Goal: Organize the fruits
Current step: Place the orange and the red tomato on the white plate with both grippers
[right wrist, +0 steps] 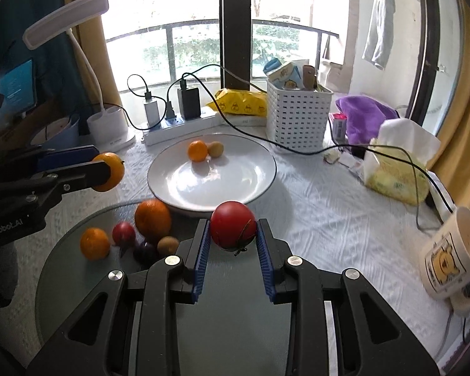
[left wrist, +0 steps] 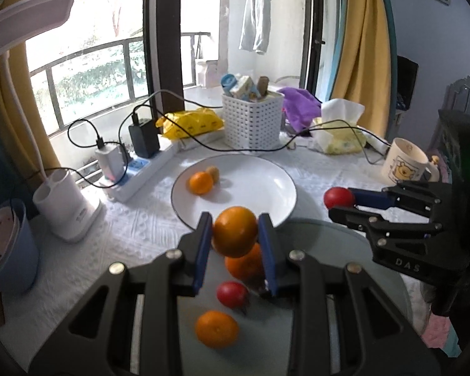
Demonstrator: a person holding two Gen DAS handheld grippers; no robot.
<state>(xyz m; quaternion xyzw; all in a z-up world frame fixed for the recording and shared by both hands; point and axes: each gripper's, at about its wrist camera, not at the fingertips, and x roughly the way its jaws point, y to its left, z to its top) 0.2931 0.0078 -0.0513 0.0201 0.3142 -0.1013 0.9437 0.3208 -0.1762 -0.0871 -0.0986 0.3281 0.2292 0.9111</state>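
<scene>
The left hand-held gripper (left wrist: 235,235) pinches a firm orange (left wrist: 235,231) – the right hand-held gripper (right wrist: 233,235) pinches a soft tomato (right wrist: 233,228) – squeeze gently.

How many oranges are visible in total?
4: one on the white plate at, one held in the left claw at, two on the grey mat at and.
</scene>
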